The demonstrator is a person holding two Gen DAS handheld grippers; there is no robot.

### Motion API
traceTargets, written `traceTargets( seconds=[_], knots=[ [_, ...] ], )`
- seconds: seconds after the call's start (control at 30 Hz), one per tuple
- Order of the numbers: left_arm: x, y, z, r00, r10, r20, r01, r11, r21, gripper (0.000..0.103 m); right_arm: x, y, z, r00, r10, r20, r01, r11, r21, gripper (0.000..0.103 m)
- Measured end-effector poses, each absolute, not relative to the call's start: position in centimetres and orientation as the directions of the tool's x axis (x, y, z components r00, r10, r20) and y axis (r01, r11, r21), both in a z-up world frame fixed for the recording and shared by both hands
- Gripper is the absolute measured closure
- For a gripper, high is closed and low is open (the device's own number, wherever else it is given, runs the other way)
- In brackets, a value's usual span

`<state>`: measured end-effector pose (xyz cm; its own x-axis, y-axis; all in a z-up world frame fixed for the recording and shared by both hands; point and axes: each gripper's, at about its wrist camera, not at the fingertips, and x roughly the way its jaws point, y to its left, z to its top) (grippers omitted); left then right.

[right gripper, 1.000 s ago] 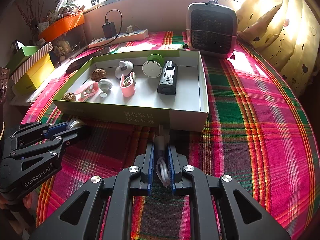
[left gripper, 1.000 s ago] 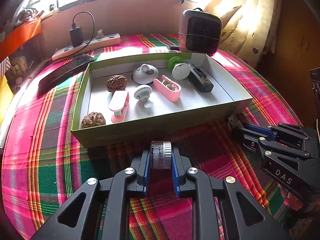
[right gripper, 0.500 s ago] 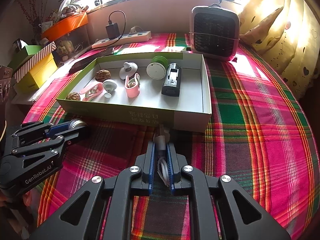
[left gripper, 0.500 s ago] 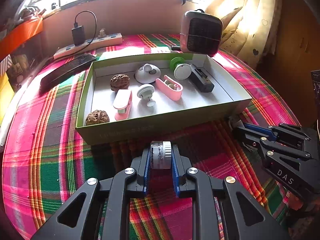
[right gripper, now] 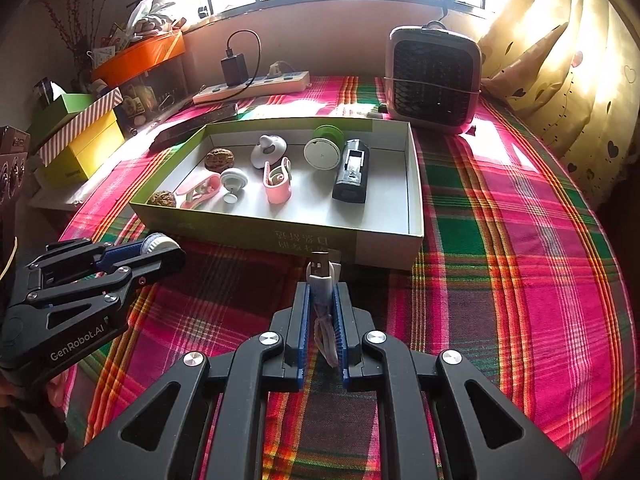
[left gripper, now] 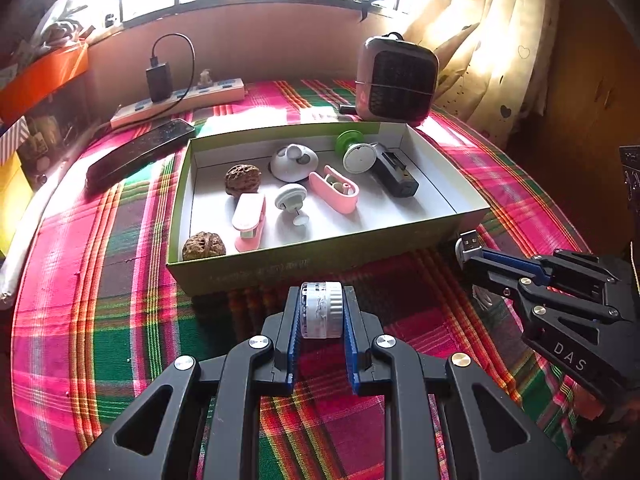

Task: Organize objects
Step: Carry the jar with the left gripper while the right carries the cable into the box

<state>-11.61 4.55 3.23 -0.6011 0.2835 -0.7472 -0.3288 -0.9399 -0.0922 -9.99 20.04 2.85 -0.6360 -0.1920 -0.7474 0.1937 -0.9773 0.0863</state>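
Both items being held just short of the box (left gripper: 320, 268).
Small jar (left gripper: 321, 310) is being pinched by left gripper (left gripper: 321, 322), USB cable (right gripper: 320, 276) by right gripper (right gripper: 321, 312); box lying directly beyond both.

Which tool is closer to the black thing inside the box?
Right. The right tool, clamping a USB cable, sits before the box corner nearest the black device. The left tool sits farther, toward the walnut end.
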Motion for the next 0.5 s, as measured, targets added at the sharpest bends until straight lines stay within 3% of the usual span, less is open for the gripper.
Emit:
traceTargets(
  seconds=[0.5],
  knots=[
    [-11.30, 4.36, 4.27, -0.614, 0.293, -0.733, -0.334, -0.938, -0.096, 0.086, -9.68, 20.20, 3.96, -0.646, -0.224, -0.729, 0.209, -0.971, 0.112, 0.092]
  ],
)
